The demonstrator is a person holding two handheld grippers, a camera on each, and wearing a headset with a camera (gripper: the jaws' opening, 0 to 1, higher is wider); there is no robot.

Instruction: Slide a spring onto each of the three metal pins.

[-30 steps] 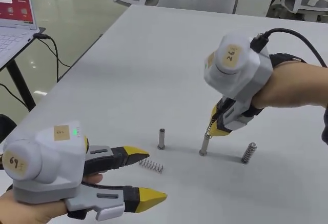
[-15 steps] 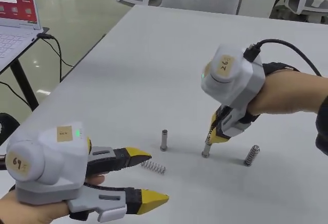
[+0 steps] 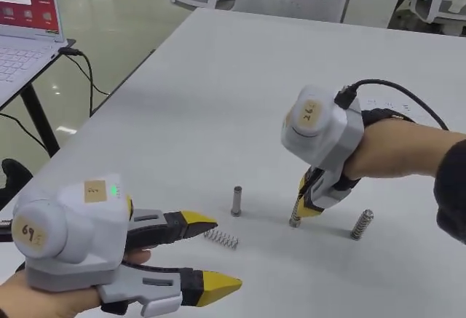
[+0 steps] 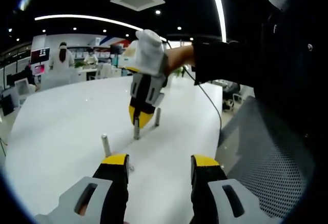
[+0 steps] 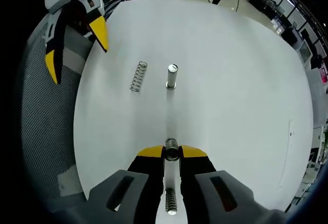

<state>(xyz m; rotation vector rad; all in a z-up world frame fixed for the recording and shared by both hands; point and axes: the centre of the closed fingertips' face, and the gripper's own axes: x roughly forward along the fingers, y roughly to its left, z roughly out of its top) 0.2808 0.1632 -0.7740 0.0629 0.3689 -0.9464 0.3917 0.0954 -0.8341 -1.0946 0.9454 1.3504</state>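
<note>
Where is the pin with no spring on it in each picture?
Head view: the bare pin stands at centre, left of the right gripper.
Left gripper view: the bare pin stands just above the left-hand jaw, lower left of the right gripper.
Right gripper view: the bare pin stands at upper centre, beside the loose spring.
Shared landmark: the right gripper, shut on the held spring at the middle pin.

My head view looks forward and down onto the table [image 3: 218, 78] from close above. My left gripper view skims low across it, facing my right gripper [image 4: 139, 120]; the right gripper view looks steeply down along my fingers [image 5: 146, 175], and all three share the bare pin [image 5: 171, 76].
</note>
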